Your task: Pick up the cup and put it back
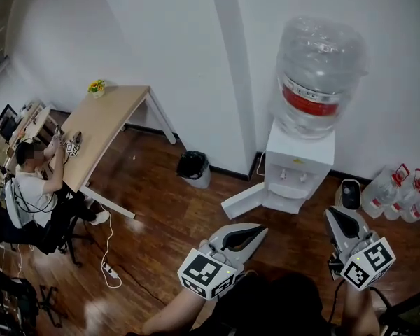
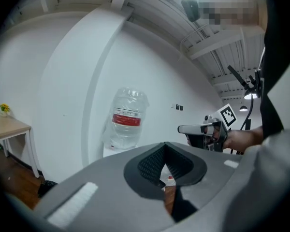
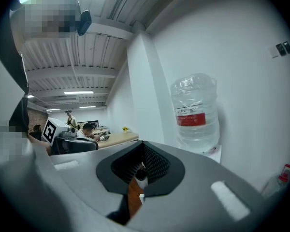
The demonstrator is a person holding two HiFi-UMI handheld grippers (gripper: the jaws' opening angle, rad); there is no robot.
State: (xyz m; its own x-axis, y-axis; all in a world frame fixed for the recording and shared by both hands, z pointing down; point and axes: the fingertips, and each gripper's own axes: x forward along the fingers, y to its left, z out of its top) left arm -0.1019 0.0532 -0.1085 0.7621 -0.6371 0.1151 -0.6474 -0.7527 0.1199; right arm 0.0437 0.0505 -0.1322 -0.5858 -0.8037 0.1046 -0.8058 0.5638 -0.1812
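Left gripper (image 1: 260, 230) and right gripper (image 1: 333, 215) — each pressed together — point toward the water dispenser (image 1: 296, 165).

I'm looking down on a dark wooden floor (image 1: 161, 215), and the white water dispenser (image 1: 294, 170) stands on it against the wall with a black bin (image 1: 194, 166) to its left. Spare water bottles (image 1: 399, 194) huddle at the far right. A wooden table (image 1: 101, 128) stands off left, a white power strip (image 1: 112, 271) lying near it.
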